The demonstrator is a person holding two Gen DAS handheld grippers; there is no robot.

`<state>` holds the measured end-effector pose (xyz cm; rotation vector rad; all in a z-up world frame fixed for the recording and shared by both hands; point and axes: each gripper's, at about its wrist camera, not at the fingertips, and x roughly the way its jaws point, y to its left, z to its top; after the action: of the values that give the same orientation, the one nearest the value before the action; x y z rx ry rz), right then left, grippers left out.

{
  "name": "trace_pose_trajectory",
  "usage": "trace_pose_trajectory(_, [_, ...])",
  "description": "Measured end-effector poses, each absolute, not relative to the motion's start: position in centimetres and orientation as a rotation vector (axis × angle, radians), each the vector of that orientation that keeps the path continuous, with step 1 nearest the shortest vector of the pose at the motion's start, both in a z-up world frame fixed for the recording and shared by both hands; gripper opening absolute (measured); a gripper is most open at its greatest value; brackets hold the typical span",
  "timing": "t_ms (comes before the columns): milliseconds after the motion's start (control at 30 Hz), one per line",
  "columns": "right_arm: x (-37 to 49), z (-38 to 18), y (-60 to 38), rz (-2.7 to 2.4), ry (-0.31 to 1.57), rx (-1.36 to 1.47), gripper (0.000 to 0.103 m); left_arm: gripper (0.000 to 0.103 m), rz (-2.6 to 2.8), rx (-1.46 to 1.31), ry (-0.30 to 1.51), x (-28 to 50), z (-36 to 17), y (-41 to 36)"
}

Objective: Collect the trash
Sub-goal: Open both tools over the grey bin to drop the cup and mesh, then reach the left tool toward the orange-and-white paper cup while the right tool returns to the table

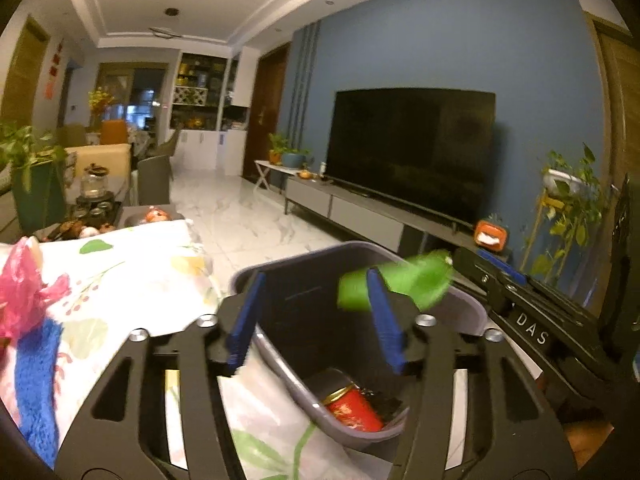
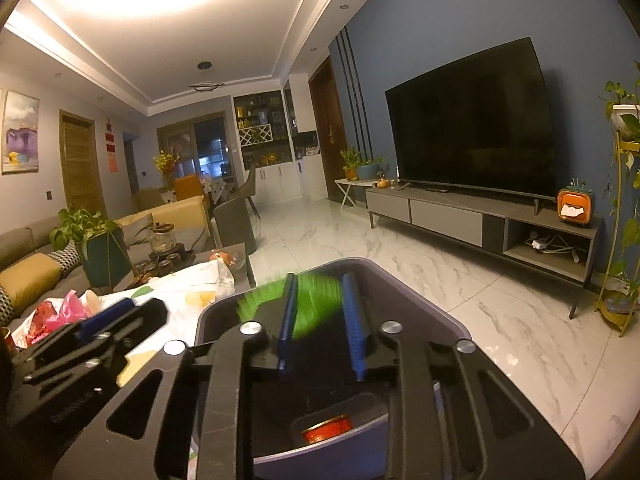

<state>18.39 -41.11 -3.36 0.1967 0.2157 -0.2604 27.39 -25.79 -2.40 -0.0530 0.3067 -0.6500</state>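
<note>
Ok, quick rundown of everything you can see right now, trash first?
green wrapper: one, green, blurred, over the bin between the right fingers
red can: one, red with gold rim, at the bin's bottom
bin: one, grey, beside the table
pink bag: one, pink, crumpled on the tablecloth
blue cloth: one, blue, on the tablecloth
tablecloth: one, white floral
TV: one, black, on the blue wall
left gripper: open, over the bin
right gripper: around the wrapper, grip unclear
</note>
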Motion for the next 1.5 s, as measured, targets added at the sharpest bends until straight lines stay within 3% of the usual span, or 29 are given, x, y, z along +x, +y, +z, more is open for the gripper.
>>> trace_pose_trajectory(67, [18.2,-3.3,-41.0,-0.266,0.211,0.196,0.033,0.062,-0.623,-0.062,0.293,26.9,-2.2,-25.0])
trace_pose_trajectory(133, [17.9,-3.3,-40.9,-0.269,0.208,0.197,0.044,0.069,-0.586,-0.070,0.280,26.3,-2.0,-24.2])
trace_pose_trajectory(400, [15.9,-3.3,-40.3,-0.256,0.197,0.230,0.064,0.086,-0.467,-0.096,0.256,23.2,-1.4,-20.2])
trace_pose_trajectory(633, [14.0,-3.2,-38.6,-0.222,0.190,0.235,0.081,0.090,-0.368,-0.113,0.271,20.6,-1.5,-16.1])
trace_pose_trajectory(1500, [10.7,-5.3,-24.8,0.042,0.239,0.177,0.083,0.089,-0.167,-0.117,0.253,11.7,-5.3,-0.2])
